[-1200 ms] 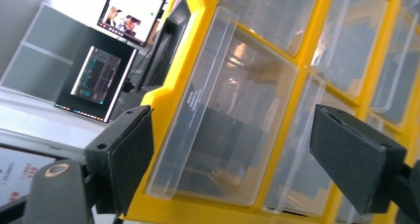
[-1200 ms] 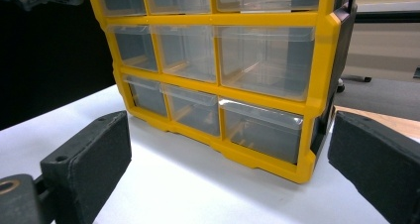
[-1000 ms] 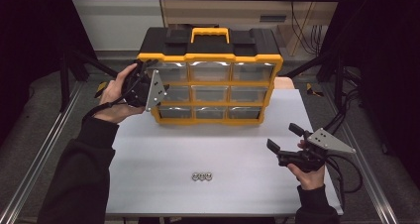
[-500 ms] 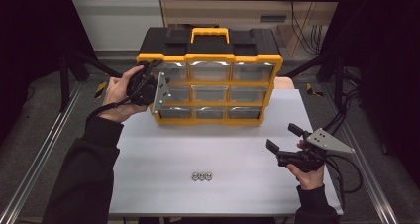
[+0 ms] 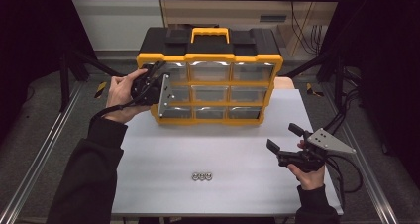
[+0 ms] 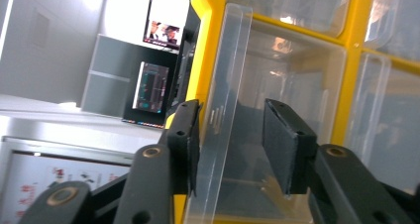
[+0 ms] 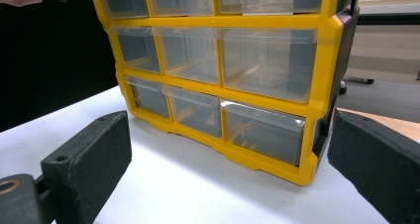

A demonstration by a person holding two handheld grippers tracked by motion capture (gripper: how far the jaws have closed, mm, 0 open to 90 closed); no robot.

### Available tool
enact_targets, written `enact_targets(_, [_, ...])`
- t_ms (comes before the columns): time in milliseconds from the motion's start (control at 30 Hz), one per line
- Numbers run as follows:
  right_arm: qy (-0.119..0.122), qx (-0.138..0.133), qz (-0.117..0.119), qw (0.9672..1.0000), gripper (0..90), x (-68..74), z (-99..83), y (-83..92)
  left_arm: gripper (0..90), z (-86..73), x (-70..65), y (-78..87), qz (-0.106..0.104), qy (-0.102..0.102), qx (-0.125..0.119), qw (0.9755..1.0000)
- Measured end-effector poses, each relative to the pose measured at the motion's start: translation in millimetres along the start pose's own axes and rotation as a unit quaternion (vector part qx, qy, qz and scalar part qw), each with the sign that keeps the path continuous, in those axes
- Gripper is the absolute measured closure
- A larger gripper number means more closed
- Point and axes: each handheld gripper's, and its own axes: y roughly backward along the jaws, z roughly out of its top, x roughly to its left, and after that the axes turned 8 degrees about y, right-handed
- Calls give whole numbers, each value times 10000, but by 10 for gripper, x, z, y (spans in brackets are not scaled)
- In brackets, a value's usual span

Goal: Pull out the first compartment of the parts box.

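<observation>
The left gripper's (image 6: 230, 144) fingers have just been closing around a clear drawer's (image 6: 223, 110) front lip, one touching it, the other apart. The drawer is sitting in the organizer (image 5: 210, 80) at the tabletop's (image 5: 163, 149) far edge. The right gripper (image 5: 286, 143) is hovering near the right edge, fingers wide open and empty.

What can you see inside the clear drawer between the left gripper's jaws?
The clear drawer looks empty through its front; its floor behind the jaws and its far back are hidden.
</observation>
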Motion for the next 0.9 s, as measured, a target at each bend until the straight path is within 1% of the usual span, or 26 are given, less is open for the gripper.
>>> enact_targets(133, [13,-7,15,10000,37,1,-2,-2,649,17,-27,1,174,-116,20,9998])
enact_targets(300, [-2,-4,16,10000,37,3,-1,0,668,11,-59,-5,335,-119,32,9994])
enact_targets(333, [21,-14,15,10000,38,0,-2,-2,675,15,-57,2,326,-119,88,9994])
enact_targets(367, [-5,0,15,10000,38,4,-1,-1,679,11,-63,-8,371,-111,22,9992])
enact_targets(400, [0,-2,16,10000,38,4,-2,-3,685,18,-63,1,372,-128,90,9992])
enact_targets(433, [61,-2,13,10000,38,-2,-6,-6,690,20,-70,1,403,-143,94,9990])
enact_targets(500, [62,10,12,10000,38,-1,-8,-9,702,23,-79,3,454,-183,84,9988])
enact_targets(533, [11,15,5,10000,38,6,-5,-10,709,24,-82,3,465,-185,75,9987])
enact_targets(600, [10,13,8,10000,38,7,-5,-10,709,23,-88,-1,471,-175,57,9987])
enact_targets(733, [12,9,7,10000,38,5,-5,-8,710,26,-96,-15,496,-233,7,9985])
enact_targets(767, [11,10,7,10000,38,6,-5,-8,708,33,-100,-17,491,-207,0,9986])
enact_targets(833, [12,11,7,10000,38,6,-5,-10,697,45,-110,-20,500,-234,17,9985])
enact_targets(900, [1,8,7,10000,38,9,-6,-13,696,45,-130,-36,545,-278,-29,9981])
